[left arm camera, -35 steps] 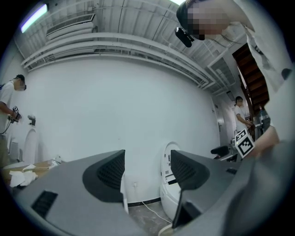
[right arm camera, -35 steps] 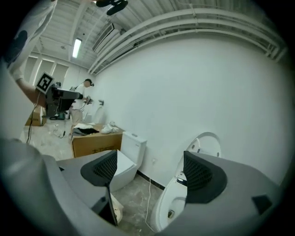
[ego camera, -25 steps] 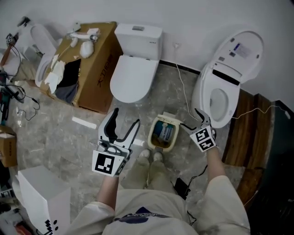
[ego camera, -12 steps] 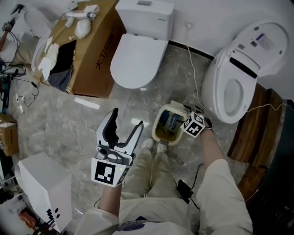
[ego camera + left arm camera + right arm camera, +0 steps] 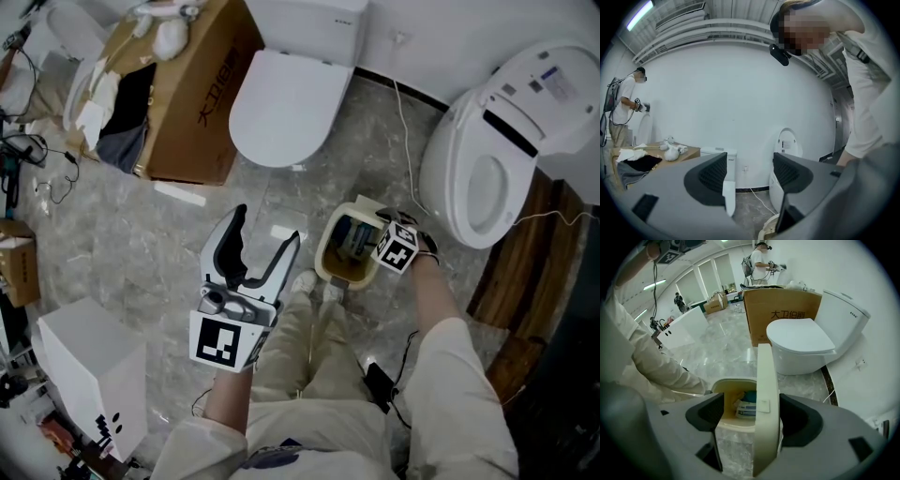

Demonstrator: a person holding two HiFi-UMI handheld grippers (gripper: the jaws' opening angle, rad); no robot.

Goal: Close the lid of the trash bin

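Observation:
A small cream trash bin [image 5: 328, 269] stands open on the marble floor, just in front of my feet, with blue and white packaging inside. Its lid [image 5: 767, 380] stands upright on edge. My right gripper [image 5: 386, 234] points steeply down over the bin's right side. In the right gripper view its jaws [image 5: 752, 405] straddle the lid and are closing. The right pad is close against the lid, while a gap remains at the left pad. My left gripper [image 5: 265, 230] hangs open in the air left of the bin, nothing between its fingers [image 5: 750, 176].
A white toilet [image 5: 281, 94] with its lid down stands behind the bin, with a cardboard box [image 5: 183, 112] to its left. Another toilet [image 5: 497, 150] with a raised lid is at the right, beside wooden boards [image 5: 506, 272]. A white box [image 5: 89, 375] sits near left. A cable [image 5: 405, 103] crosses the floor.
My right gripper has dropped from beside the bin's right side, tipped downward, and now has the upright lid between its jaws. The left gripper has sunk a little, still open.

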